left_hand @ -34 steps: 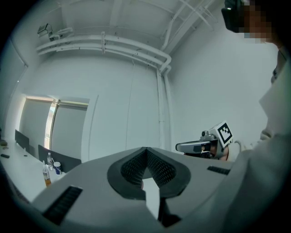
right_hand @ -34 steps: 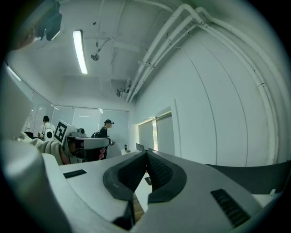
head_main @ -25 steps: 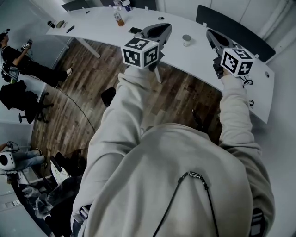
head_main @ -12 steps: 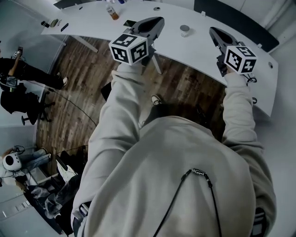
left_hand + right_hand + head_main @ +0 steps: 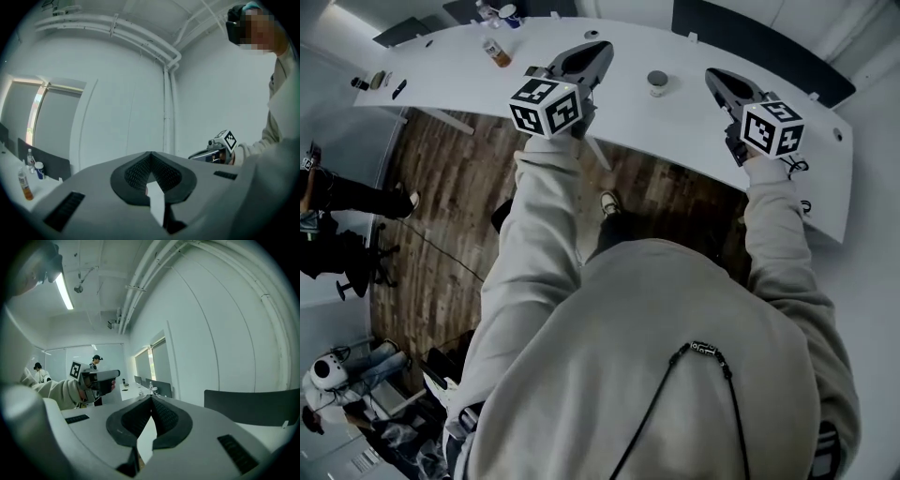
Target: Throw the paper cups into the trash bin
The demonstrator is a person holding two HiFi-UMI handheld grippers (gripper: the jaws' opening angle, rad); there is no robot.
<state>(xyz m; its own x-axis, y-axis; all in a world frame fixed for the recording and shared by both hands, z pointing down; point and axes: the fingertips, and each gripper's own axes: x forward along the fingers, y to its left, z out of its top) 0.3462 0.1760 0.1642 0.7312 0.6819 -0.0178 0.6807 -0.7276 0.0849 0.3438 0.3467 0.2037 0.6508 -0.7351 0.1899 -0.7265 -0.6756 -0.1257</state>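
White curved table: one paper cup stands upright on it, and no trash bin is in view.
Over the table, the left gripper and right gripper flank the cup, jaws pressed together and empty. The right gripper looks slightly nearer. One cup, two grippers.

On counter: cup. Just left of cup, above counter: left gripper. Right of cup, also above counter: right gripper. Far left of cup, on counter: bottle. Behind cup, beyond counter: chair.
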